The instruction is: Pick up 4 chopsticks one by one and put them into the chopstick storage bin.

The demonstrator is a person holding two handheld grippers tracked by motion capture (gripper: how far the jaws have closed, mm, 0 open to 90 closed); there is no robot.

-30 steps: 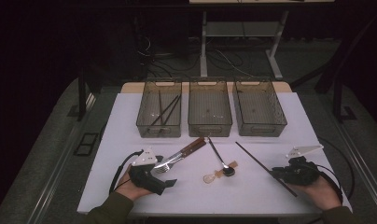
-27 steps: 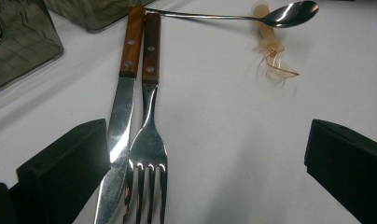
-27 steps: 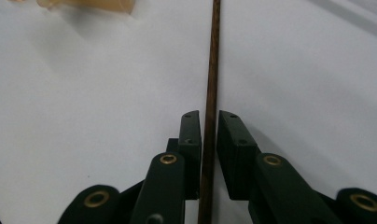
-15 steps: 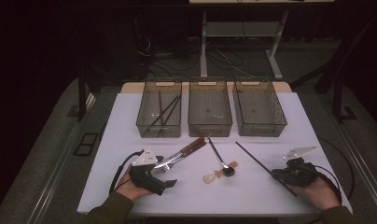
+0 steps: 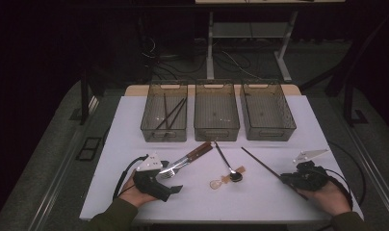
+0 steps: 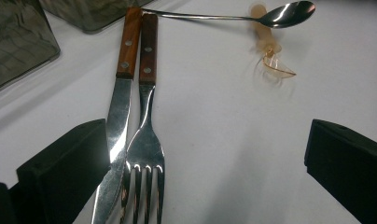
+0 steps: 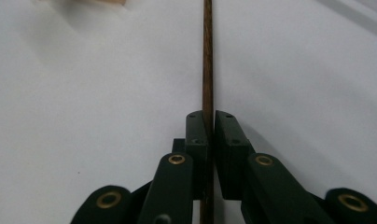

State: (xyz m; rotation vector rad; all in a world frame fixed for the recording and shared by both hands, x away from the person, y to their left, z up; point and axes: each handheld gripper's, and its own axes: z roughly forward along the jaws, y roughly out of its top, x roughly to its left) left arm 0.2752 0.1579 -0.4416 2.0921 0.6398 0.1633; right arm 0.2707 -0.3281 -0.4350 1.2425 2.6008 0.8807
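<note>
At the left of the white table [image 5: 135, 120], the left gripper [image 5: 169, 182] rests in the person's left hand [image 5: 135, 195] with its jaws spread wide apart and nothing pinched — the knife [image 6: 116, 121] and fork [image 6: 147, 140], both wooden-handled, lie side by side just inside its left jaw, touching each other. Beyond them stand three clear bins [image 5: 215, 111], the left one holding dark chopsticks [image 5: 171, 113]. Toward the middle, a metal spoon [image 5: 228, 166] lies across a small translucent plastic spoon [image 5: 221, 181]. At the right, the right gripper [image 7: 210, 123] has just been closing and is clamped on a dark chopstick [image 7: 207, 56] — the stick lies flat on the table, running away from the jaws toward the bins.
</note>
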